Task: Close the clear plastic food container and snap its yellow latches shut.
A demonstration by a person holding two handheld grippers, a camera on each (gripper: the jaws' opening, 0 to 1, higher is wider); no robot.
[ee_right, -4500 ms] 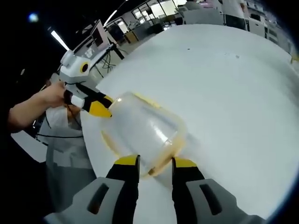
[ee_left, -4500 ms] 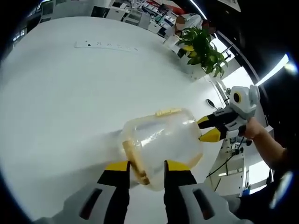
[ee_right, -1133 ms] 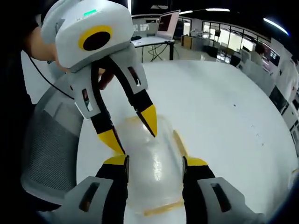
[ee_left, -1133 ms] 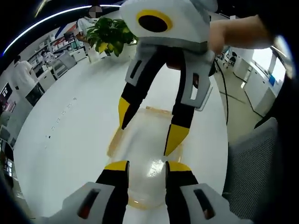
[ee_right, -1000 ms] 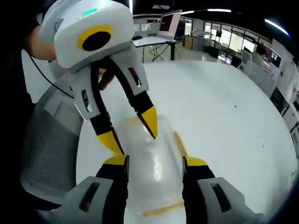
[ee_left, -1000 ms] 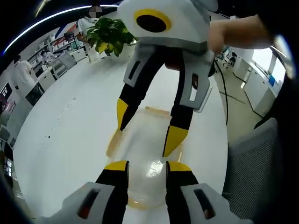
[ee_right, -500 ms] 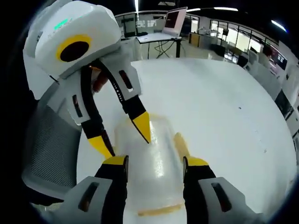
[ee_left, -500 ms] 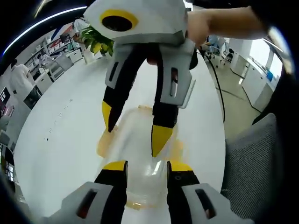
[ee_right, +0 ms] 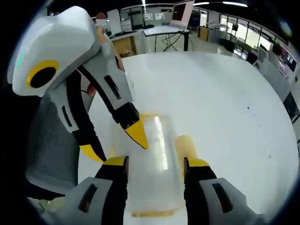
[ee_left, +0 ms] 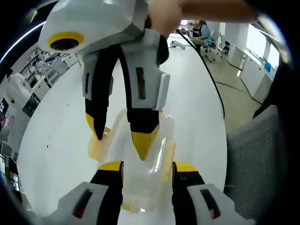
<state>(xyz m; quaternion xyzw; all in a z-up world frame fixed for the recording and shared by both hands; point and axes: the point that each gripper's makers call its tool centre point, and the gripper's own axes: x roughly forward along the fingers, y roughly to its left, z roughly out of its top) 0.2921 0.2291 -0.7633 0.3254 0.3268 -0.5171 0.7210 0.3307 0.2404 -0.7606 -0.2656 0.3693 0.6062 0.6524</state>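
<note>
Straddling clear container (ee_left: 140,173) | left gripper (ee_left: 146,166), right gripper (ee_right: 154,164) jaws spread, gripping nothing | no legible writing

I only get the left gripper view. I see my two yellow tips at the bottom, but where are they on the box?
Observer: In the right gripper view your left gripper is open. One tip is over the lid of the clear plastic food container, and the other is down beside its wall on the chair side.
Operator: Is there a light on my gripper?
Observer: Yes, a small green light glows on its white housing, above the yellow ring.
Operator: What's behind me?
Observer: A screen stands on a desk past the white table's far edge.
</note>
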